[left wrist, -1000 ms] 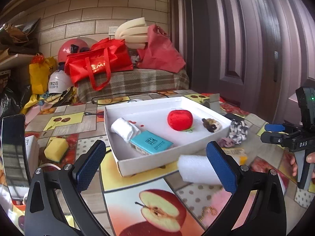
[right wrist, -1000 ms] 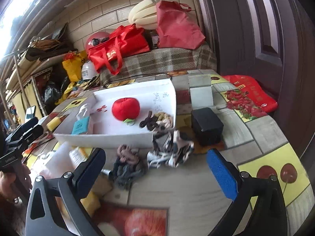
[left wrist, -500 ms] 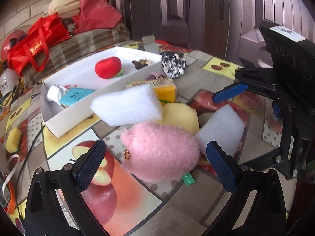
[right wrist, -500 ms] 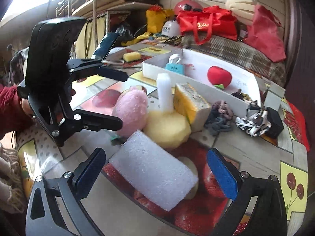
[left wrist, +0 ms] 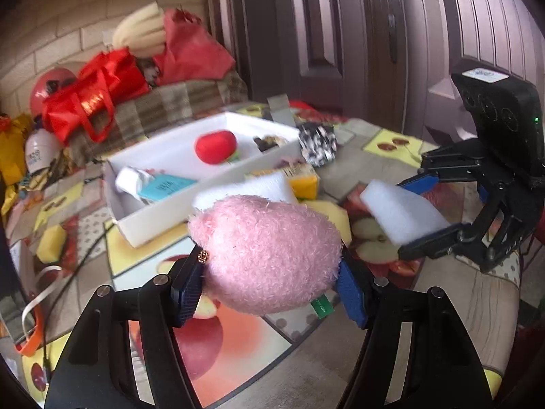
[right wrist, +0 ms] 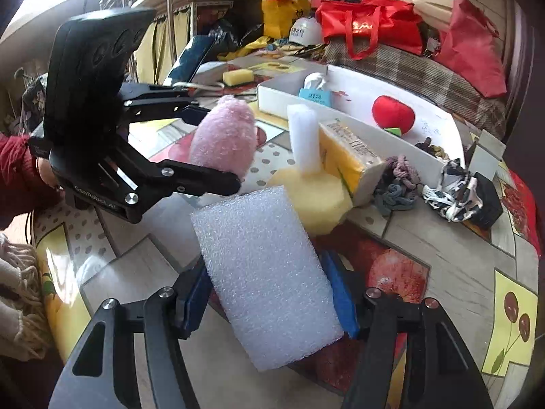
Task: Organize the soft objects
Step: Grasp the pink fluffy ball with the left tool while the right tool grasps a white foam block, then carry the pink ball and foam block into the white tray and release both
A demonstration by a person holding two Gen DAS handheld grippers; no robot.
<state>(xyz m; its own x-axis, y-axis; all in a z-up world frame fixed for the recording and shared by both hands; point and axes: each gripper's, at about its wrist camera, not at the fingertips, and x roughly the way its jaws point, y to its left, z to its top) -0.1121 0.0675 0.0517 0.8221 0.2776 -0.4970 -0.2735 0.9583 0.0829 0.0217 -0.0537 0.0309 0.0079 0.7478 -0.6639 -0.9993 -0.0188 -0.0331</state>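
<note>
My left gripper (left wrist: 269, 293) is shut on a pink plush toy (left wrist: 269, 252), lifted a little above the table; it also shows in the right wrist view (right wrist: 223, 139). My right gripper (right wrist: 269, 296) is shut on a white foam block (right wrist: 265, 272), which also shows in the left wrist view (left wrist: 402, 214). A white tray (left wrist: 150, 228) behind holds a red plush apple (left wrist: 216, 145), a teal tissue pack (left wrist: 167, 185) and a hair tie. Another white foam piece (right wrist: 303, 143), a yellow sponge (right wrist: 313, 197) and a yellow box (right wrist: 354, 160) lie before the tray.
Hair ties (right wrist: 398, 184) and a black-and-white cloth (right wrist: 449, 191) lie right of the yellow box, beside a black box (right wrist: 487, 197). A small yellow sponge (left wrist: 51, 242) lies left of the tray. Red bags (left wrist: 92, 99) sit on a bench behind. A door stands right.
Both grippers have closed: the left on the pink plush, the right on the white foam block. Both objects are now lifted slightly.
</note>
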